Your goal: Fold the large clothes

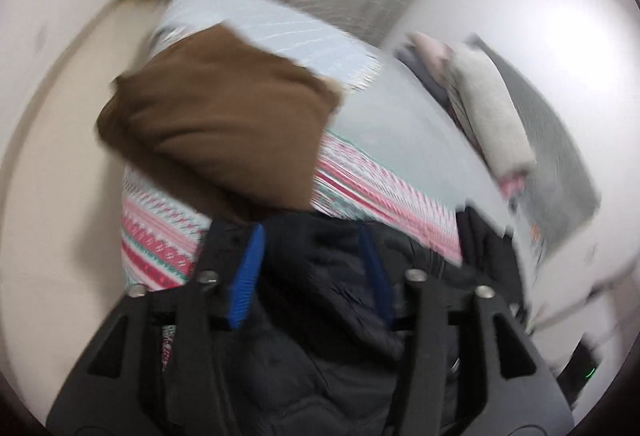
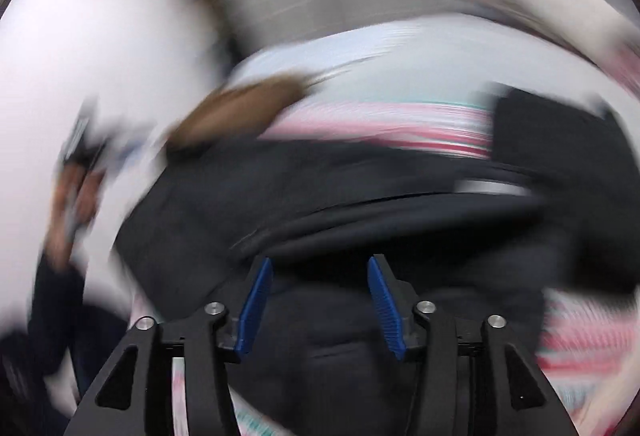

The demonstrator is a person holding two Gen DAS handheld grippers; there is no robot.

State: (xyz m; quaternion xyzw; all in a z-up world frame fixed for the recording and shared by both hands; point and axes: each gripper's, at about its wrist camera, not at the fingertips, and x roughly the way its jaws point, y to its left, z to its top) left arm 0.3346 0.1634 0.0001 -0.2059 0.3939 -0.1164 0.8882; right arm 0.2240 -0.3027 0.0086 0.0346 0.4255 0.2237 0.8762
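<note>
Nearest, the left gripper (image 1: 312,276) and right gripper (image 2: 320,306) both stand wide apart over the black jacket (image 1: 320,316) — gripping nothing, probably readying a fold. It lies on the patterned bed (image 1: 168,236); beyond, a brown folded garment (image 1: 216,124) — seemingly set aside.

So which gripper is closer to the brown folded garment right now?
Left. The left gripper sits just below the brown folded garment, over the black jacket. The right gripper sits farther back, the jacket lying between.
</note>
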